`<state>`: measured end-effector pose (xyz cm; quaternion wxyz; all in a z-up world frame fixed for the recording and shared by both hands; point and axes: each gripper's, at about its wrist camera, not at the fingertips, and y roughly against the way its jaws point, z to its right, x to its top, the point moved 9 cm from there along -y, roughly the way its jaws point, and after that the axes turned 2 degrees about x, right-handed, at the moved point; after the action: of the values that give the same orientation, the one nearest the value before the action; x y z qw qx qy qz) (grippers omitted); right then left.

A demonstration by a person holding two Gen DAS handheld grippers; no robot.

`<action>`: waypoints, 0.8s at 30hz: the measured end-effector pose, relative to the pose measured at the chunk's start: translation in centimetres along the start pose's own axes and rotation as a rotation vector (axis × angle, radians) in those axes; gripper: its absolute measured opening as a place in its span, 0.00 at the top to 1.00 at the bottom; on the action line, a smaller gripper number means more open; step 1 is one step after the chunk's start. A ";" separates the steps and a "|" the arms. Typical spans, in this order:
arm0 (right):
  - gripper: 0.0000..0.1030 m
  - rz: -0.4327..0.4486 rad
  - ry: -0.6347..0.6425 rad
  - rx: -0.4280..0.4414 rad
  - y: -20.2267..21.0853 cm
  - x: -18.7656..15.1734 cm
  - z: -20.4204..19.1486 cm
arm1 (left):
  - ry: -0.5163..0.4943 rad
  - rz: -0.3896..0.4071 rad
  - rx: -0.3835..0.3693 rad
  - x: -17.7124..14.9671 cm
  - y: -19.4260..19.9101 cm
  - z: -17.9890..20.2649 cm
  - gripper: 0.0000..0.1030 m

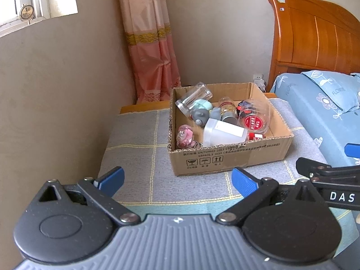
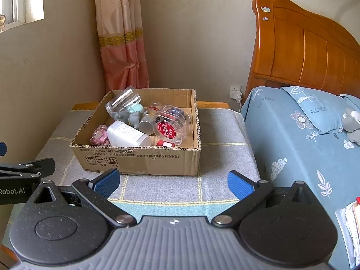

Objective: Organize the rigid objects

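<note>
A cardboard box (image 1: 227, 157) (image 2: 139, 160) stands on a grey checked cloth (image 1: 139, 153) (image 2: 220, 135). It holds several rigid objects: a clear jar (image 1: 193, 100) (image 2: 122, 103), a white bottle (image 1: 222, 133) (image 2: 127, 135), a pink figurine (image 1: 185, 136) (image 2: 100, 136), a clear tub with a red label (image 1: 255, 117) (image 2: 172, 124) and a grey toy (image 1: 199, 114) (image 2: 128, 115). My left gripper (image 1: 177, 181) is open and empty, in front of the box. My right gripper (image 2: 173, 183) is open and empty, also in front of it.
A bed with a blue flowered cover (image 1: 315, 112) (image 2: 303, 139) and a wooden headboard (image 2: 303, 45) lies to the right. A pink curtain (image 1: 150, 45) hangs behind the box. A wall (image 1: 56, 90) runs along the left. Papers (image 2: 351, 225) lie at the right edge.
</note>
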<state>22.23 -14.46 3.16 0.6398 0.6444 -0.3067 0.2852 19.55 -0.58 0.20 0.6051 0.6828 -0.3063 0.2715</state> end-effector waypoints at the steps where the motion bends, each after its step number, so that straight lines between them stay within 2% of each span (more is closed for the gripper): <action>1: 0.00 0.000 0.000 0.001 0.0 0.0 0.0 | -0.001 0.001 0.003 0.0 0.0 0.0 0.02; 24: 0.00 0.007 0.003 -0.002 0.0 0.1 0.0 | 0.001 0.012 0.012 0.1 0.0 -0.1 0.02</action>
<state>22.33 -14.50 3.25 0.6399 0.6422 -0.3082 0.2882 19.65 -0.46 0.27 0.5996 0.6845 -0.3085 0.2771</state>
